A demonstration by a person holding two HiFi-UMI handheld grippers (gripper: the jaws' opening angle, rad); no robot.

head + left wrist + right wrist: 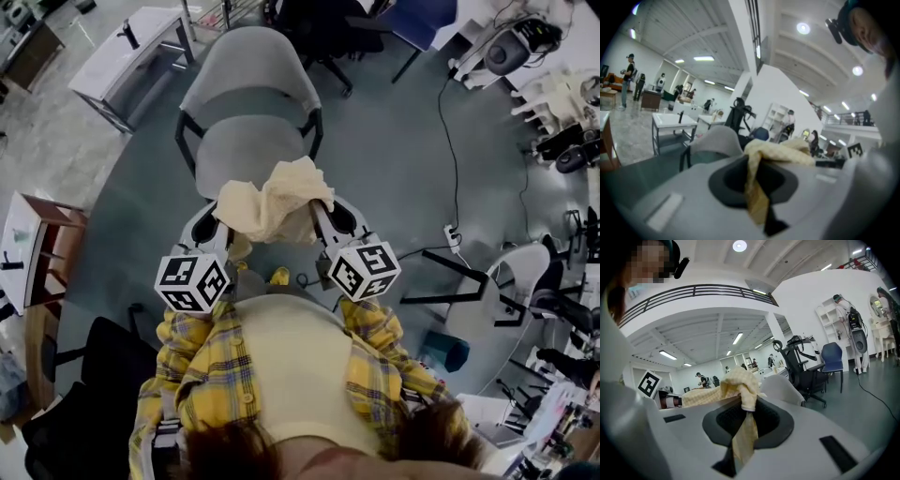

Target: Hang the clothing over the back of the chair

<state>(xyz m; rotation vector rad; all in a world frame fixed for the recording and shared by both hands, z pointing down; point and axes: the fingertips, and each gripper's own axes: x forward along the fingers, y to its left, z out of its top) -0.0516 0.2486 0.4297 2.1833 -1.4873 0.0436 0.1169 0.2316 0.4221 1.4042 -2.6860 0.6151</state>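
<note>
**A:** Grippers?

**B:** My left gripper point(757, 197): jaws nearly together, pinching a fold of the pale yellow clothing point(272, 202). The cloth runs up out of the jaws and bunches just ahead. My right gripper point(740, 441): likewise clamped on another fold, with a strip hanging down between the jaws.

**A:** Where is the clothing?

**B:** Strung between my two grippers, crumpled, lifted off the floor. From the head view it overlaps the near edge of the seat of the grey chair point(248, 80). I cannot tell whether it touches the seat. It is apart from the backrest, and nothing is draped there yet.

**A:** How does the chair face?

**B:** Seat toward me, backrest on the far side, dark frame at the sides.

**A:** Surroundings?

**B:** Grey-blue floor point(394, 169). White table point(131, 47) beyond the chair, left. Black office chair point(319, 28) beyond it, right. Wooden shelf unit point(42, 244) on my left. A black cable point(445, 141) crosses the floor to a power strip point(452, 236) on my right.
</note>
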